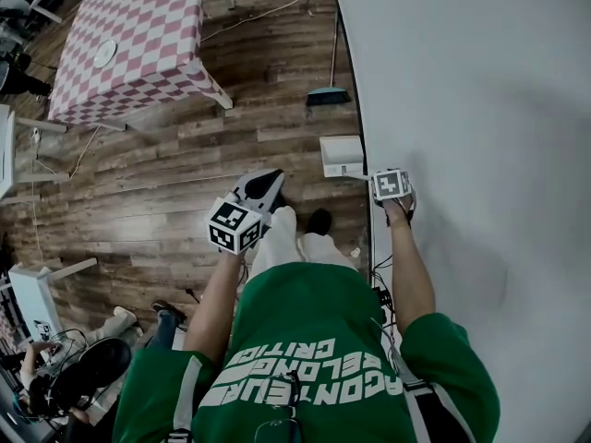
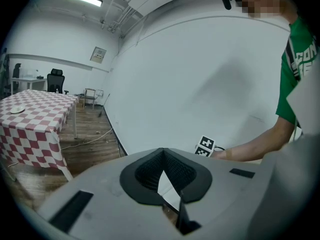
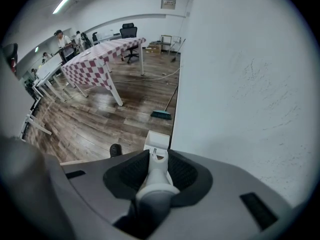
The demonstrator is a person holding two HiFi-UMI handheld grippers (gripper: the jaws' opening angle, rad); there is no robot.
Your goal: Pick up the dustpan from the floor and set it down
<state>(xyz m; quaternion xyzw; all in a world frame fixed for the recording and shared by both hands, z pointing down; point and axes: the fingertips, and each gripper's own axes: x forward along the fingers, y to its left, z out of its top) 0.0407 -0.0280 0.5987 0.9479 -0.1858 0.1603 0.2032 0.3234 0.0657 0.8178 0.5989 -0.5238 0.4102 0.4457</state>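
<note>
A white dustpan (image 1: 340,153) is at the foot of the white wall, its pan (image 3: 157,140) below its upright handle. My right gripper (image 1: 384,181) points steeply down and is shut on that white handle (image 3: 158,170), which runs up between the dark pads. I cannot tell whether the pan touches the wooden floor. My left gripper (image 1: 266,185) hovers to the left, in front of the person's legs, with its pads (image 2: 150,171) meeting at the tips and nothing between them. In the left gripper view the right gripper's marker cube (image 2: 205,147) shows beside the wall.
A teal-headed broom (image 1: 328,95) leans at the wall further on. A table with a pink checkered cloth (image 1: 138,35) stands at the far left. Cables trail over the floor. The person's black shoe (image 1: 319,220) is close to the dustpan. The wall (image 1: 480,155) bounds the right side.
</note>
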